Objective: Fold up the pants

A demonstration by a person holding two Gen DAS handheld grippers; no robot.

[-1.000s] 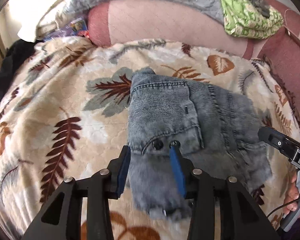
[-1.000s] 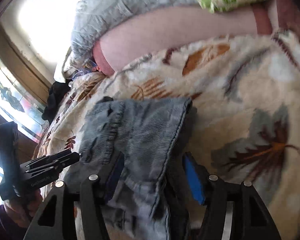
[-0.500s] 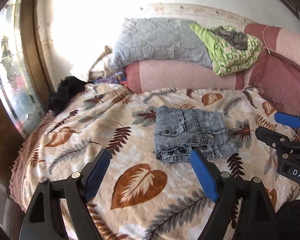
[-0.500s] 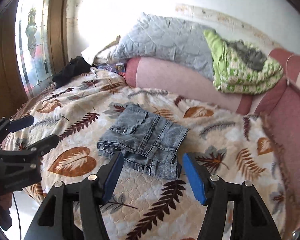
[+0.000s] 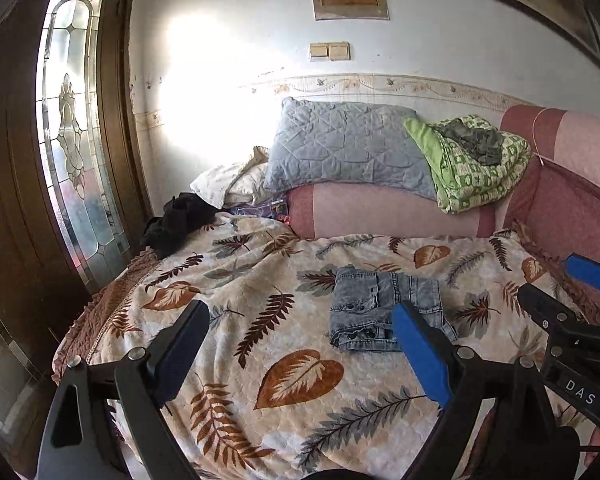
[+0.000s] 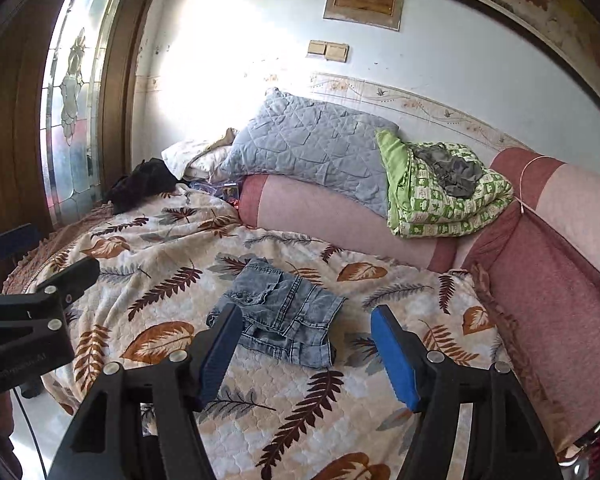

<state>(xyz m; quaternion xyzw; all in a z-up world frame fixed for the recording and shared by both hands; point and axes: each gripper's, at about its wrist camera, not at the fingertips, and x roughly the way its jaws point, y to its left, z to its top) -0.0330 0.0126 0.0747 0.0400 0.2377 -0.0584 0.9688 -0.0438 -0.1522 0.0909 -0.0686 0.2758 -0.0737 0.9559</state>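
Sunlight from a tall glass door [image 5: 74, 152] falls on a bed with a leaf blanket [image 5: 292, 376]. At the far side lie a pink bolster [image 5: 380, 212], a grey pillow [image 5: 344, 148] and a green quilt [image 5: 476, 168].

The pants [image 5: 376, 312] lie in the middle of the blanket, folded into a small, thick, blue-grey bundle. A second ago both claws were right down on the denim. Now they have pulled up and away, and the pants sit alone, well apart from both.

The left gripper [image 5: 300, 344] has nothing in it; its jaws are wide and opening more. The right gripper [image 6: 304, 340] is empty too, and its jaws are also opening. In each view the bundle shows between the blue pads, but it is far off on the bed, not held.

That looks like the fold is done. The bundle is a bit lumpy at its near edge, so a last pat might help, but nothing else seems left to fold.
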